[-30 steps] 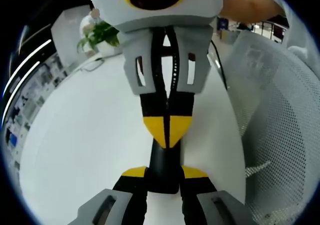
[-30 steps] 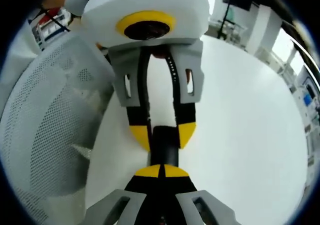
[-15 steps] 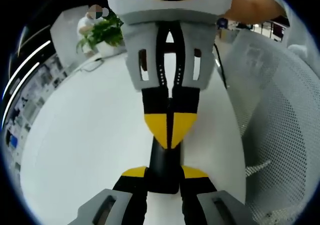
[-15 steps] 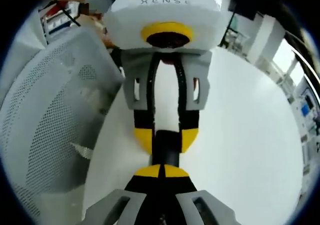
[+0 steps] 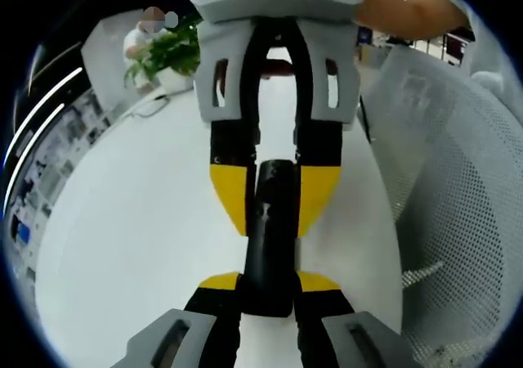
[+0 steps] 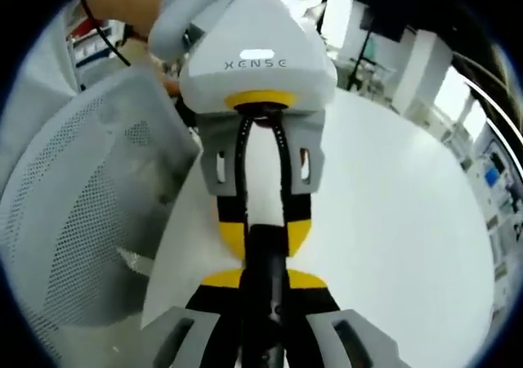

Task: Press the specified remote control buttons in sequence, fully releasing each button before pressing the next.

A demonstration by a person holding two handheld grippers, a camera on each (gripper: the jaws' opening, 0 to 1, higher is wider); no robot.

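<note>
Right, the white tabletop (image 5: 131,245) lies under everything, a mesh chair (image 6: 73,221) beside it. My left hand-held gripper (image 5: 268,282) clamps the near end of the black remote control (image 5: 270,237); the right hand-held gripper (image 5: 274,200) straddles its far end, jaws apart.

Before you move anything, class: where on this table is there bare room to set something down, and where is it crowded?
Free: the bare white table between the remote and the plant. Crowded: the middle, where the left tool and right tool meet along the remote, and the side hemmed by the mesh chair.
</note>
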